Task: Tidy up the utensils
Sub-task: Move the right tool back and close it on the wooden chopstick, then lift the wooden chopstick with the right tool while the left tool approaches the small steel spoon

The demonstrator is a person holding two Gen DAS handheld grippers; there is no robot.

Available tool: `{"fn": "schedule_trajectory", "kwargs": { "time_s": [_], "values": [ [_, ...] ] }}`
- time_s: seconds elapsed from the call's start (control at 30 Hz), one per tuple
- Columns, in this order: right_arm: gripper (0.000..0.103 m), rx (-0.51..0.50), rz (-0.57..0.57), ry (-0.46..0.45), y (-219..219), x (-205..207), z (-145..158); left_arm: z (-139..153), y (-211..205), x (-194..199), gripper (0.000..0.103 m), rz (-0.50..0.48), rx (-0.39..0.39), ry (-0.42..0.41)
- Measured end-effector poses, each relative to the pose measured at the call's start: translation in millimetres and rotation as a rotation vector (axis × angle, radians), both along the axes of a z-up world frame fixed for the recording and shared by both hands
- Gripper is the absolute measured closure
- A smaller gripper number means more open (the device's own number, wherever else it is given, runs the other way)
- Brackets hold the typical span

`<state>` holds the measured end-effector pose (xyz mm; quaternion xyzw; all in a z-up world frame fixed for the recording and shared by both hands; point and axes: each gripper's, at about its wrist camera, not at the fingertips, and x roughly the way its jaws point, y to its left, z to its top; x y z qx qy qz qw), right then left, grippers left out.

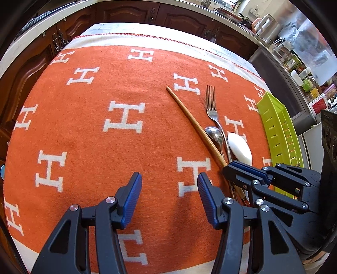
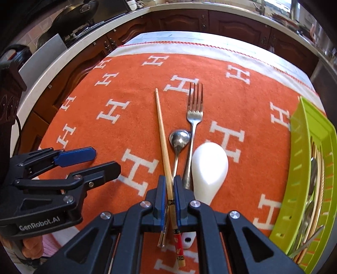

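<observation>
A wooden chopstick (image 2: 161, 128) with a red decorated end lies on the orange blanket; it also shows in the left wrist view (image 1: 195, 124). My right gripper (image 2: 169, 185) is shut on the chopstick near its thick end. Beside it lie a small metal spoon (image 2: 179, 139), a metal fork (image 2: 194, 113) and a white ceramic spoon (image 2: 208, 166). My left gripper (image 1: 168, 189) is open and empty, left of the utensils; it shows in the right wrist view (image 2: 101, 160). A green slotted basket (image 2: 303, 147) at the right holds several utensils.
The orange blanket (image 1: 94, 137) with white H marks covers the table. Dark wooden cabinets (image 1: 126, 12) run behind it. A counter with jars and containers (image 1: 294, 63) stands at the far right.
</observation>
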<state>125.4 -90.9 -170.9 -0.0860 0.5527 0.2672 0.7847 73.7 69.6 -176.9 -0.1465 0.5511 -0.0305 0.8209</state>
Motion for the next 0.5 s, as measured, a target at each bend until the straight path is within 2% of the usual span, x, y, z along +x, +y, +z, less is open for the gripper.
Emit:
{"fn": "schedule_trajectory", "kwargs": {
  "time_s": [0.17, 0.4, 0.5],
  "values": [
    [0.095, -0.039, 0.043, -0.038, 9.8, -5.5, 1.9, -0.3, 0.2, 0.7, 0.050, 0.003, 0.000, 0.000],
    [0.095, -0.042, 0.101, -0.006, 20.2, -7.6, -5.8, 1.4, 4.3, -1.2, 0.050, 0.021, 0.000, -0.002],
    [0.095, -0.038, 0.110, -0.025, 24.7, -6.8, -6.5, 2.7, 5.5, -2.7, 0.050, 0.024, 0.004, -0.001]
  ]
}}
